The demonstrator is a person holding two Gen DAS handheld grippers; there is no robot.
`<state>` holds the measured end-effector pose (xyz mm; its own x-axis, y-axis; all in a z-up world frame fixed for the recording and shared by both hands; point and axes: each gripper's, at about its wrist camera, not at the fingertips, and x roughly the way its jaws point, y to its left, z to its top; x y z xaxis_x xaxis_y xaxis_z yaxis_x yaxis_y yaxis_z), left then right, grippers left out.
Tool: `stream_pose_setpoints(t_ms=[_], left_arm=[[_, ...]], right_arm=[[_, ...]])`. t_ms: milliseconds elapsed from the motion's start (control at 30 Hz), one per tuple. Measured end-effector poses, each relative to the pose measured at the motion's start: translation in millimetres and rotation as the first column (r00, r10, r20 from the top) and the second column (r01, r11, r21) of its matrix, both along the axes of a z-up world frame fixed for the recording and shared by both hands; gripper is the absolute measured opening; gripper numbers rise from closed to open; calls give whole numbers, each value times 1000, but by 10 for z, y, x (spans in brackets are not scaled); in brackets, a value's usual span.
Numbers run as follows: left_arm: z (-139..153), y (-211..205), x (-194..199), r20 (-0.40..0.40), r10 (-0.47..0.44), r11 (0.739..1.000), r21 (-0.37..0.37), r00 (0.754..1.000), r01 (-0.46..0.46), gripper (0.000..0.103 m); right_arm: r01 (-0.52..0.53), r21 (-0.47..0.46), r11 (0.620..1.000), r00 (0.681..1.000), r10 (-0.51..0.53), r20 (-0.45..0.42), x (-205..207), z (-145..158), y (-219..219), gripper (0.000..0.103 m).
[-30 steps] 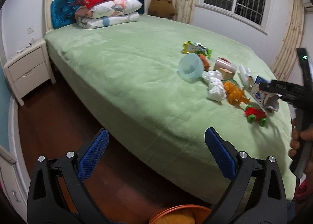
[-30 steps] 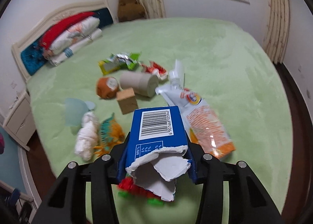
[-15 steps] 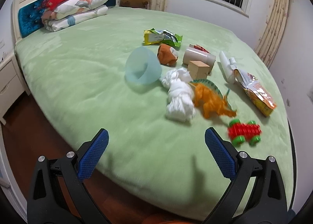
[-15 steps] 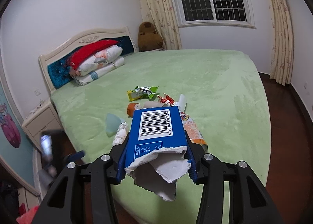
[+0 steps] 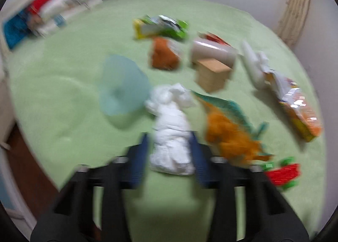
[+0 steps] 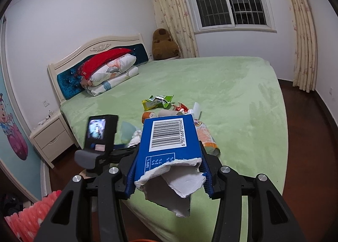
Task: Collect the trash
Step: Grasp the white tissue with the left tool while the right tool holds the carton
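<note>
My left gripper (image 5: 170, 153) reaches down onto the green bed (image 5: 63, 94). Its jaws are closing, and the blue pads (image 5: 140, 157) touch both sides of a white tissue wad (image 5: 171, 127); the view is blurred. My right gripper (image 6: 169, 168) is shut on a torn blue carton (image 6: 169, 136) with a barcode, held above the bed's near edge. More trash lies on the bed: a green-yellow wrapper (image 5: 160, 27), an orange crumpled packet (image 5: 164, 55), a cardboard roll (image 5: 213, 53) and an orange snack bag (image 5: 300, 110).
An orange dinosaur toy (image 5: 230, 134), a wooden block (image 5: 213, 74), a pale blue cup (image 5: 122, 87) and a red-green toy car (image 5: 283, 172) crowd the tissue. A nightstand (image 6: 50, 134) stands left of the bed. Pillows (image 6: 109, 72) sit at the headboard. Dark wood floor surrounds the bed.
The left gripper moved in over the bed, came down around the tissue wad, and its jaws narrowed from wide open. The right gripper drew back and up with the carton.
</note>
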<state>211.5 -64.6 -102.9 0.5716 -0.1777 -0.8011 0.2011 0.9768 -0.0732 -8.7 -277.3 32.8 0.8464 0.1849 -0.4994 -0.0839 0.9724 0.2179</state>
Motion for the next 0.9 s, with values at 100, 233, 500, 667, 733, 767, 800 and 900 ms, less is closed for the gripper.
stream_pose_setpoints(t_ms=[100,233,500,667,733,767,800,900], left_arm=[[41,-82,-55,28,-12,999,49,1000,11,30],[105,-64,-132,40,-25,999,36,999,24,30],[443,2,-397,103,-37,999,39,994,34,29],[710,38,-702,156,-64,998,37,986,59,29],[795,64,-855,169,-77,997,26,983,74,30],[827,84,-919,176,-80,997,26,981,77,30],[870,107,-1020,189,-84,996,29,978,80,30],[953,188,-1259,215,-93,996,15,972,92,30]], right_arm=[[4,7,1000,1000,-4,-2,-20,-11,-3,49],[9,10,1000,1000,-9,-2,-34,-8,-4,48],[24,0,1000,1000,-24,4,-34,-13,11,48],[20,-15,1000,1000,-20,9,-93,-14,66,49],[17,-16,1000,1000,-17,12,-122,-7,84,49],[18,-20,1000,1000,-18,15,-147,-4,92,49],[18,-23,1000,1000,-18,20,-177,-1,101,49],[16,-38,999,999,-15,28,-259,1,120,49]])
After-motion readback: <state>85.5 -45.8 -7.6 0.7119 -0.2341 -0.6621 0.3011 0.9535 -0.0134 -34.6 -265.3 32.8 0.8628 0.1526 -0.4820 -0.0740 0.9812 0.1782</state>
